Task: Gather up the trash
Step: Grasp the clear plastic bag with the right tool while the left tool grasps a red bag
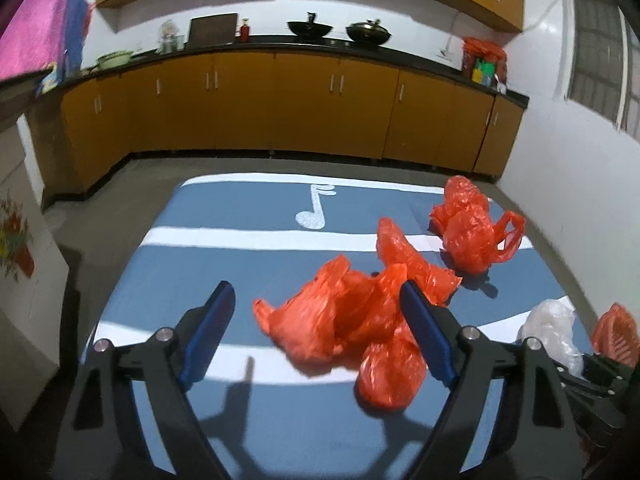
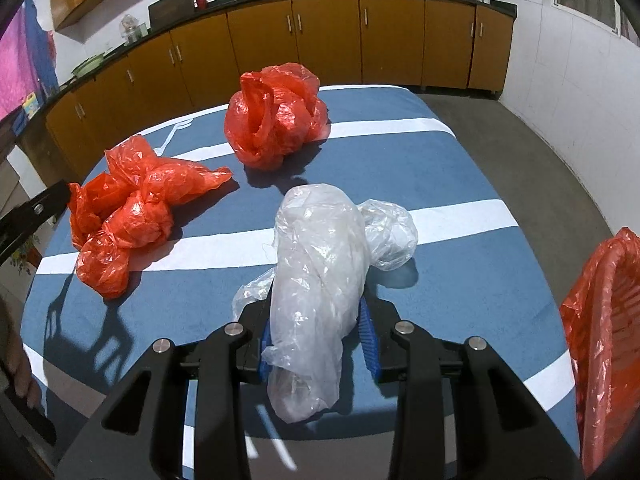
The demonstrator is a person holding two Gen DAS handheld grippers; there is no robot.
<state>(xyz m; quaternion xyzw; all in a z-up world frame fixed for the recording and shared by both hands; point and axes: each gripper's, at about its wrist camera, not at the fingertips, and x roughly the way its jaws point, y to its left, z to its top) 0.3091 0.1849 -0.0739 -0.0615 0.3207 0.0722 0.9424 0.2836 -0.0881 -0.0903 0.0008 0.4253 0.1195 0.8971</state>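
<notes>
Honestly there's no readable writing anywhere in these shots, no words, brand names or numbers. The only sign-like thing is a big white music note (image 1: 314, 210) printed on the blue cloth (image 1: 240, 208) covering the table; from the right wrist view you only catch a sliver of it (image 2: 176, 128) past the red bags. The stuff way back on the counter, like the green and yellow packs (image 1: 482, 69) inside a red bag and a colourful box (image 2: 29, 105) at the left edge, probably has labels, but it's all too small and blurry to read.
</notes>
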